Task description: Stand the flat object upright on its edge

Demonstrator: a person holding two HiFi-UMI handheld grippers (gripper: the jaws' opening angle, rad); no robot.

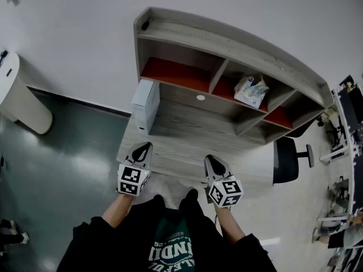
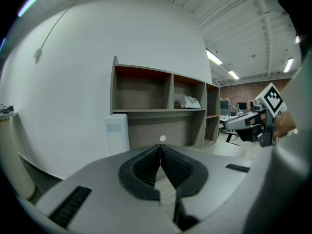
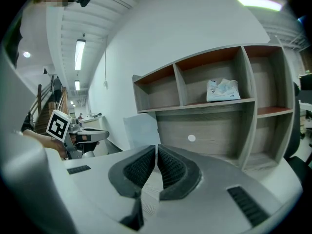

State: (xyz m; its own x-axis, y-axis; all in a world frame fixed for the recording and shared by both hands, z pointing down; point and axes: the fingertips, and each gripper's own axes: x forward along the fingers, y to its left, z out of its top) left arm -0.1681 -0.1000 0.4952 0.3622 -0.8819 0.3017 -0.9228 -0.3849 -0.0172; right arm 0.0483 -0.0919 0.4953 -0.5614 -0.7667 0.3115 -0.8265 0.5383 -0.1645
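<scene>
The head view looks steeply down from above the grey wood-grain desk [image 1: 187,135]. Both gripper views look almost level from near its front edge, facing the grey red-lined cubby shelf [image 2: 146,113], which all three views share.

the desk [image 1: 187,137] and its shelf unit [image 1: 238,41] are pale grey with a wood-grain pattern. the inner panels [image 1: 177,76] of the compartments are red-orange. the box [image 1: 146,103] is plain white, and a small white dot [image 1: 201,97] sits on the grey back board. the packet [image 1: 252,91] is white with light blue. the left gripper [image 1: 148,145] and right gripper [image 1: 209,158] have black ribbed jaws, grey bodies and cubes of black-and-white square markers. the wall [image 1: 68,33] is white, the floor [image 1: 62,163] dark grey-green, the chair [image 1: 286,158] black. the person's top [image 1: 170,248] is black with a green panel and white letters.
</scene>
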